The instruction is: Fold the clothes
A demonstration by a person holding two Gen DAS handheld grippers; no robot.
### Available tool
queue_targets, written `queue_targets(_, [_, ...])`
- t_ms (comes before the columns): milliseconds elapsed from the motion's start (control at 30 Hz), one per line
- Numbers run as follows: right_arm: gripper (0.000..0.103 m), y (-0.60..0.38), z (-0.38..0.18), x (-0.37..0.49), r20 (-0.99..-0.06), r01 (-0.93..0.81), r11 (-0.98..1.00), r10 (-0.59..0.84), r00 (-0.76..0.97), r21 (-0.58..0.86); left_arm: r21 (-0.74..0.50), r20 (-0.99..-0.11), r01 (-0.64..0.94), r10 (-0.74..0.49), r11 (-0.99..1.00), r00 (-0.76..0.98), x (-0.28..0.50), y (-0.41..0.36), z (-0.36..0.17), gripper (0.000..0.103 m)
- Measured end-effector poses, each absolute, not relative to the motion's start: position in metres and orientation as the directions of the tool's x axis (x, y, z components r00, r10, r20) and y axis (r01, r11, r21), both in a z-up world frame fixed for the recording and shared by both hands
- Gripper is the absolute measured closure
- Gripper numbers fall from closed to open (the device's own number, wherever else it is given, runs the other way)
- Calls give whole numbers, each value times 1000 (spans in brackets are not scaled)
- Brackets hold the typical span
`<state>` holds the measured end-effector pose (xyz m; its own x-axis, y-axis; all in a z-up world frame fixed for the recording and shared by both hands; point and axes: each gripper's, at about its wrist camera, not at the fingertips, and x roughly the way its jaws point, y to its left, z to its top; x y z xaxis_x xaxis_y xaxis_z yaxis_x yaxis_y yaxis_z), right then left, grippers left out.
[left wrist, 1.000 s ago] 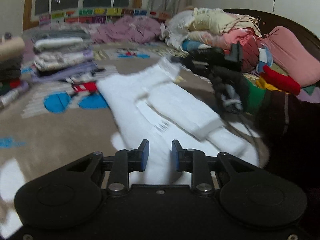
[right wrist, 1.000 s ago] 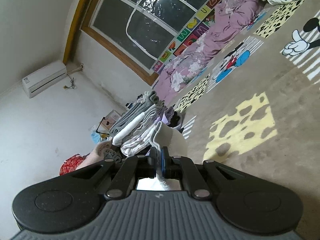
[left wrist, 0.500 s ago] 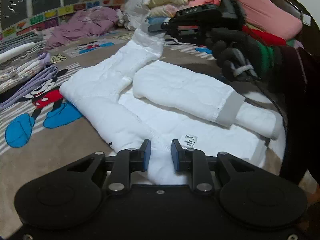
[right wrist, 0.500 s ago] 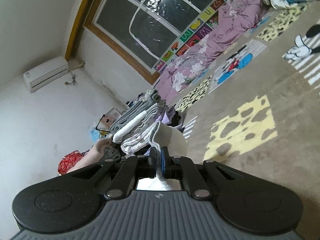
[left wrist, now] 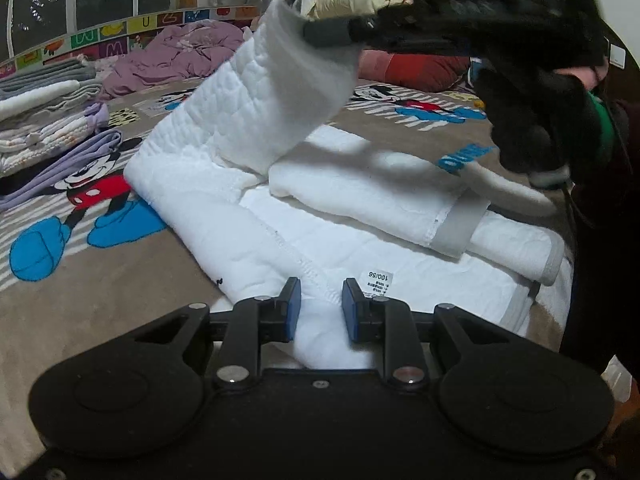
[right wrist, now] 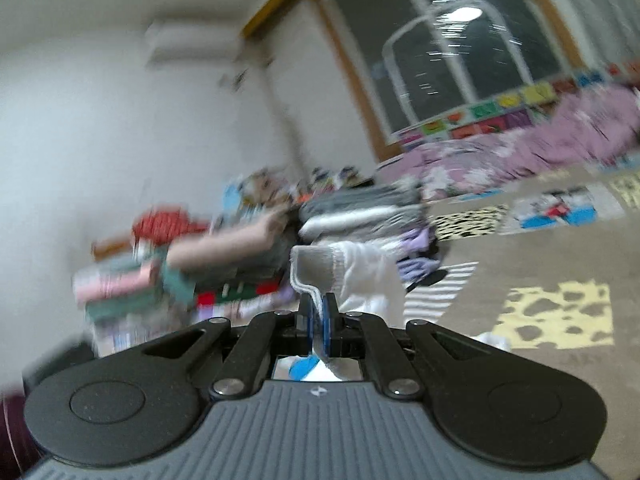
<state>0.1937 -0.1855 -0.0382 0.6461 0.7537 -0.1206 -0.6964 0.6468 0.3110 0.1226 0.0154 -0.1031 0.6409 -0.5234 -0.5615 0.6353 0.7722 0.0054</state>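
A white quilted garment [left wrist: 360, 248] with grey cuffs lies partly folded on the cartoon-print bed cover [left wrist: 100, 216]. One sleeve lies folded across its body. The other sleeve [left wrist: 260, 92] is lifted high, and my right gripper [left wrist: 340, 34] is shut on its grey cuff [right wrist: 314, 270], held by a black-gloved hand [left wrist: 536, 92]. In the right wrist view my right gripper [right wrist: 318, 320] pinches that cuff between blue pads. My left gripper [left wrist: 318, 306] is open, low over the garment's near edge, with white fabric between its fingers but not clamped.
Stacks of folded clothes [left wrist: 44, 120] stand at the left, also blurred in the right wrist view as folded clothes [right wrist: 360, 208]. A purple blanket [left wrist: 180, 52] lies under the window. Unfolded clothes and a red pillow [left wrist: 416, 68] pile at the back right.
My right gripper has carried the sleeve up and across toward the left. My left gripper has moved closer and lower over the garment's edge. The right wrist view has swung and blurred.
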Motion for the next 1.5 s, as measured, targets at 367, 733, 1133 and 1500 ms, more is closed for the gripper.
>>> queue_targets(367, [96,-96,-39,130,-395,-812,571,722,568,-124,-49,-555,641,-554,766,620,123,21,-100,81])
queue_targets(733, [96,-62,-56,116,-625,-880,410,629,463,-239,-39,-561,662,-565,749,606,119,23,-96,77])
queue_targets(1133, [96,-54,-60,124,-688,-884,421,581,435,-204,-215,-463,574,-600,790,652,123,95,-62,59])
queue_targets(1500, [96,-52,-65,117,-689,-872,437,564,456,-220,-471,-420,369,-572,801,705,234,101,-60,69])
